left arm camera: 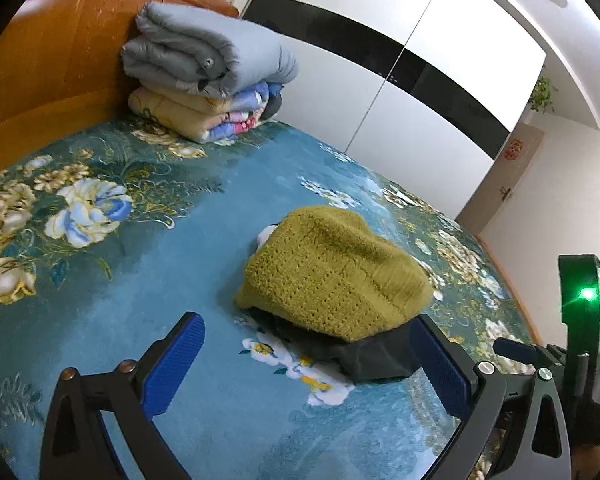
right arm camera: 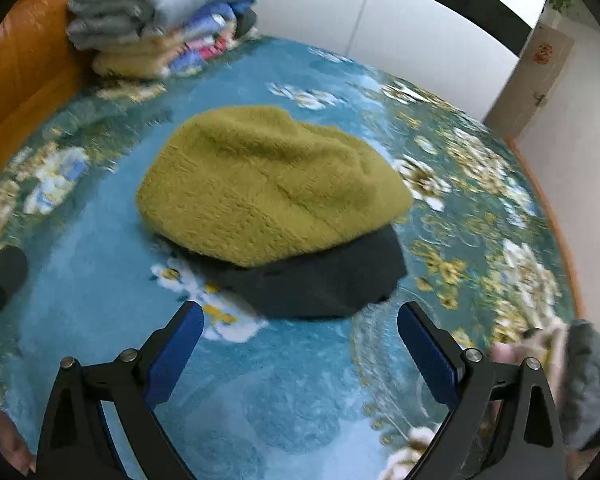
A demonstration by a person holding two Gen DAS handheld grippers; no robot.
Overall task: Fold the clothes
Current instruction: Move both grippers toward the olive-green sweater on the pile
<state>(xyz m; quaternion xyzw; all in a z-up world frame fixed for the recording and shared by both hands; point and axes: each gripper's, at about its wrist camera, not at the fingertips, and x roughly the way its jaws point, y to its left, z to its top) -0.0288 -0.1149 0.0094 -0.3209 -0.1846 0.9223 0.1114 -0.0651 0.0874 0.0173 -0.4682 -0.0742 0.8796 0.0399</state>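
- Both grippers empty, jaws apart: left gripper (left arm camera: pixel 306 360) and right gripper (right arm camera: pixel 300 342) hover low over the bedspread (left arm camera: pixel 148 264), just short of the clothes.
- Green knit sweater (right arm camera: pixel 260 184) sits folded on top of a dark garment (right arm camera: pixel 320 284), mid-bed; dark one's edge sticks out toward the cams.
- Looks like stack is nearly done, w/ more clothes at far right (right arm camera: pixel 580 364), blurry.
- If tidying: nip the dark hem only, not the knit; pull slow & level so the top layer doesn't slide.
- Folded quilts (left arm camera: pixel 204 80) by headboard, well apart, no obstacle.
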